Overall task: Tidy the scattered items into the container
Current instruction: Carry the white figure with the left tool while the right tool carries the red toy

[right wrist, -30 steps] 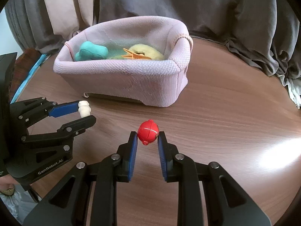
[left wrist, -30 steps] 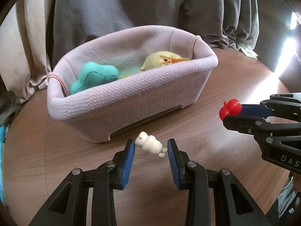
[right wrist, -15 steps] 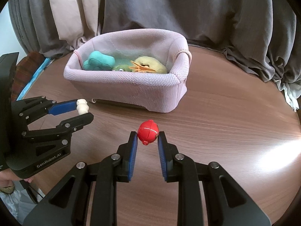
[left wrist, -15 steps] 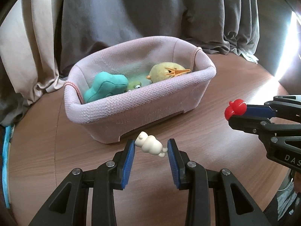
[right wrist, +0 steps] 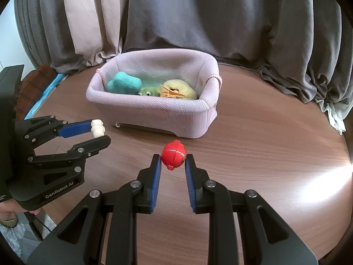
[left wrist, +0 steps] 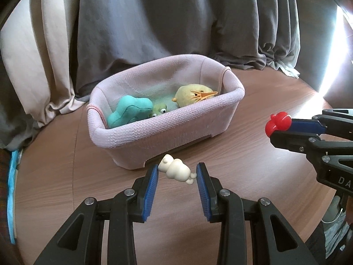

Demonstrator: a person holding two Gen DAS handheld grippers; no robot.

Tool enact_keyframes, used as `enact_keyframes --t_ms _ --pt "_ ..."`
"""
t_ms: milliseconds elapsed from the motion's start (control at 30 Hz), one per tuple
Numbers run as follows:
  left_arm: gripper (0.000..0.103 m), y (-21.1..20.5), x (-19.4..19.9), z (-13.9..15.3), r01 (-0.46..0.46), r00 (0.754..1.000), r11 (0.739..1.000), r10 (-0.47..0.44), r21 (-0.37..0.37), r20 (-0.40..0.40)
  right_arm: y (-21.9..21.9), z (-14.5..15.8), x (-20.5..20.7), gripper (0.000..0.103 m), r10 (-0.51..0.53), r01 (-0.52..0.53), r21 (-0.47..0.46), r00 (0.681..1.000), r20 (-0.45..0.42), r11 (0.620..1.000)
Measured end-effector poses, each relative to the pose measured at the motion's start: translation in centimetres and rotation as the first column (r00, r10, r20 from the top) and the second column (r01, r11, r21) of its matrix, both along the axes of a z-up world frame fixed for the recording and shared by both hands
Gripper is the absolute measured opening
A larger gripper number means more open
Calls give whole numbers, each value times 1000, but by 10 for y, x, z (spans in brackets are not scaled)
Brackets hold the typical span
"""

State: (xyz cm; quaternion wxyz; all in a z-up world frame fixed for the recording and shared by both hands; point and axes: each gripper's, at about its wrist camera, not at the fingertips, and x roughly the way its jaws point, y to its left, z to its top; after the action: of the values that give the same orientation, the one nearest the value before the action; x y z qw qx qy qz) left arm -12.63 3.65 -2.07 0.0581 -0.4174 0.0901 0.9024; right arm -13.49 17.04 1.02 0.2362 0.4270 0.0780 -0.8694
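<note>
A pink knitted basket (left wrist: 167,130) (right wrist: 187,110) stands on the round wooden table, holding a teal plush (left wrist: 130,109) (right wrist: 123,82), a small green frog toy (left wrist: 160,109) (right wrist: 147,91) and a yellow duck plush (left wrist: 192,91) (right wrist: 179,88). My left gripper (left wrist: 177,172) (right wrist: 98,132) is shut on a cream figurine (left wrist: 176,169) (right wrist: 97,128), held in the air in front of the basket. My right gripper (right wrist: 173,161) (left wrist: 278,129) is shut on a red toy (right wrist: 173,154) (left wrist: 278,123), to the right of the left one and nearer than the basket.
Grey and beige curtains (left wrist: 154,22) (right wrist: 220,22) hang behind the table and pool on its far edge. A blue strip (left wrist: 12,190) lies past the table's left rim. Sunlight glares on the wood at the right (right wrist: 326,181).
Both grippers have risen with their toys still held. The basket now sits lower and smaller in both views, and more of its inside shows, including the frog toy.
</note>
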Motion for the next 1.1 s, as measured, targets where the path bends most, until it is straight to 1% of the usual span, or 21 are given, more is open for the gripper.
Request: enact_keyframes --t_ms 533,1100 --pt "32 -2 7 21 -8 999 1000 8 -7 -32 3 25 12 20 1 -2 -24 999 -50 1000" --pt "32 -7 -1 48 -11 997 1000 9 -19 -72 3 53 11 20 6 -11 -43 995 -102 999"
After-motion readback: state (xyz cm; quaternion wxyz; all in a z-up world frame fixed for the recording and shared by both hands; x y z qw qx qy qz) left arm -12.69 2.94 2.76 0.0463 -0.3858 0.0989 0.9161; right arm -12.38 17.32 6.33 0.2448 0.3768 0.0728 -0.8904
